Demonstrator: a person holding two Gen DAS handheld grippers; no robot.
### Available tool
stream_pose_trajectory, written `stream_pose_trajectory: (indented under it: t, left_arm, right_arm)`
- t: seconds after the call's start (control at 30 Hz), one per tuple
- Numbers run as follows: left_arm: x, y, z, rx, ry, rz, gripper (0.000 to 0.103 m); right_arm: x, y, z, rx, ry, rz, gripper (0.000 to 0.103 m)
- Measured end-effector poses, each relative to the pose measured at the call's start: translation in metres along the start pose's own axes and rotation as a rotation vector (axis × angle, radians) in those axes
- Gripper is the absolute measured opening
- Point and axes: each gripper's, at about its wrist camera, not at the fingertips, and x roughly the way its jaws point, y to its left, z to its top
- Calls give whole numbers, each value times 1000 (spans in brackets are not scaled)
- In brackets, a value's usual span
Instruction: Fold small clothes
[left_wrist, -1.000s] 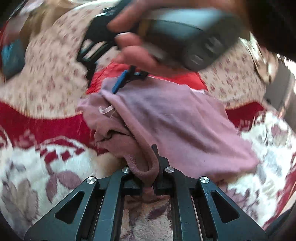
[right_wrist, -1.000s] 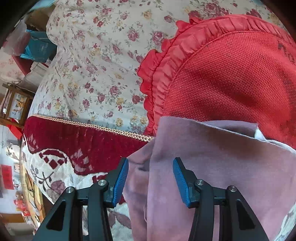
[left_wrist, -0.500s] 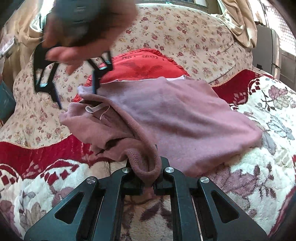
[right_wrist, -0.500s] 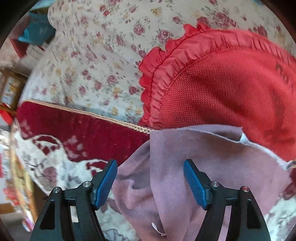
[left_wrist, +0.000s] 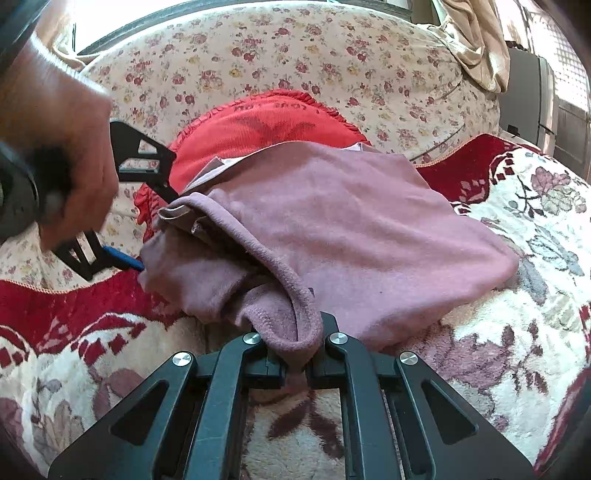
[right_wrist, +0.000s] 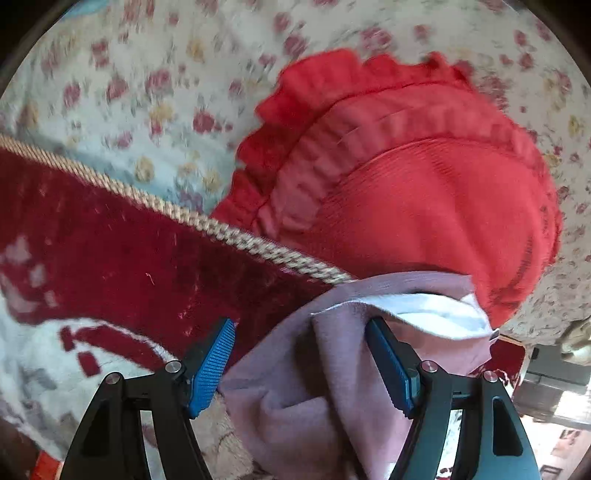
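Holding: the left gripper (left_wrist: 295, 363) pinches a thick hem of the pink top (left_wrist: 332, 236) right at its tips, squeezed tight on the cloth.

Other gripper: the right gripper (right_wrist: 301, 369) is spread wide, with a corner of the pink top sitting between its blue pads (right_wrist: 212, 363). It is not squeezing yet.

What changed: half a second ago the right gripper was up higher, above the far left corner of the top. Now it is down low at that corner, and one pad is tucked in under a flap of cloth. The left gripper has not let go.

What that means: I think the right gripper is about to grab the corner. Then both grippers can pull the top flat or fold it over. The fold is not made yet.

Where the top is: it lies on the flowery blanket (left_wrist: 517, 369), straight ahead of the left gripper, and its far edge rests on the red cushion (left_wrist: 269, 122).

Which way it points: the long way of the top runs from the left gripper's near left to its far right. The open, bunched end faces left, toward the right gripper.
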Motion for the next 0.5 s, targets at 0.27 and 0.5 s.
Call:
stream_pose_trajectory:
  t: [0.27,0.5]
  left_arm:
    - [1,3,-1,-28,11,-28,5]
    - [-4,6,0,-60,-6,-72,5]
  right_arm:
    - [16,10,-4,-101,17,-111,64]
    - [-19,-50,-20,-118,-12,70,8]
